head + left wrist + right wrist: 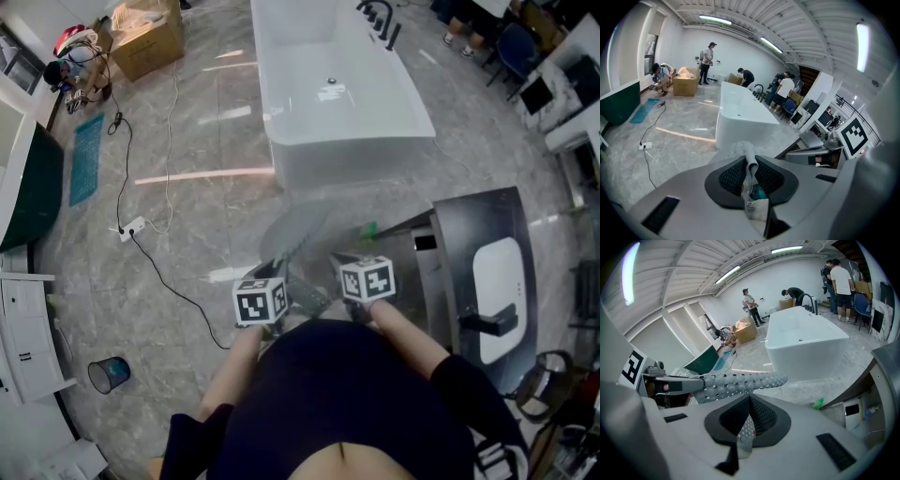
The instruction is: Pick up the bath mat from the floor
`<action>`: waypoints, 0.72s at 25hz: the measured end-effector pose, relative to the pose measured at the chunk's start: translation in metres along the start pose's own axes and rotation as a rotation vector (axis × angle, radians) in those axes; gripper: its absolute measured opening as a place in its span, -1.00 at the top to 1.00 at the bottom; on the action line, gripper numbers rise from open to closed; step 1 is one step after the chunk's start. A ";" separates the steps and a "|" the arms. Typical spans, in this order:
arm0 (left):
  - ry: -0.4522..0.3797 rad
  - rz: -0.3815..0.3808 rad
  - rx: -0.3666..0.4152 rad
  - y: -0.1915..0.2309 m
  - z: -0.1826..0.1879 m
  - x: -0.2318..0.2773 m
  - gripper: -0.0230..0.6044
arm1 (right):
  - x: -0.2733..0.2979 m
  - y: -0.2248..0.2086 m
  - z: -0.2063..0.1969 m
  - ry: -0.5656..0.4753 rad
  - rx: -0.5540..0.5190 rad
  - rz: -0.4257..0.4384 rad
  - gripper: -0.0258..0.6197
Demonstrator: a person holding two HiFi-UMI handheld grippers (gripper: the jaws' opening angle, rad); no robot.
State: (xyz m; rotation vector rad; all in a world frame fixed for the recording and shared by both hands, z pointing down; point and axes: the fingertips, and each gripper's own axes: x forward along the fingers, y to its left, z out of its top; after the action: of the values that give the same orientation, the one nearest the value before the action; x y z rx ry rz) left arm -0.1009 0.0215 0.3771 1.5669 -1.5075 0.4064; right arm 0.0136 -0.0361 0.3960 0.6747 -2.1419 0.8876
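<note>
Mat [298, 232] raised above floor [187, 216], held at near edge between both tools. Left tool [751, 169] clamped on bunched edge; right tool [748, 420] clamped on thin edge. Risk: shallow pinch slips under mat's weight, corner drops.

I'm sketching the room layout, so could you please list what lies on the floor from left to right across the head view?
teal mat → white power strip → white bathtub → grey vanity unit
</note>
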 end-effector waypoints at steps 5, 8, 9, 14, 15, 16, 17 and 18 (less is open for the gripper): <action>-0.012 -0.002 0.000 0.001 0.001 -0.003 0.76 | 0.000 0.008 0.001 -0.008 -0.043 0.017 0.88; -0.013 -0.004 0.004 0.000 0.000 -0.004 0.76 | 0.000 0.015 0.001 -0.010 -0.087 0.031 0.88; -0.012 -0.005 0.006 0.000 0.000 -0.003 0.76 | 0.000 0.016 0.002 -0.011 -0.095 0.034 0.89; -0.014 -0.006 0.018 -0.004 0.002 -0.001 0.76 | 0.000 0.013 0.003 -0.012 -0.099 0.029 0.89; -0.015 -0.006 0.023 -0.004 0.002 -0.002 0.76 | 0.000 0.013 0.003 -0.012 -0.097 0.028 0.89; -0.017 -0.006 0.029 -0.004 0.003 -0.002 0.76 | 0.000 0.013 0.003 -0.012 -0.096 0.028 0.89; -0.019 -0.006 0.033 -0.004 0.005 -0.002 0.76 | 0.001 0.013 0.004 -0.013 -0.096 0.027 0.89; -0.023 -0.006 0.037 -0.004 0.006 -0.002 0.76 | 0.001 0.013 0.005 -0.014 -0.098 0.027 0.89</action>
State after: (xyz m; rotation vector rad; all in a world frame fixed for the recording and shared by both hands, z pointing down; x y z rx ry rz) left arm -0.0996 0.0174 0.3707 1.6096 -1.5200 0.4159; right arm 0.0023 -0.0320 0.3890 0.6060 -2.1961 0.7878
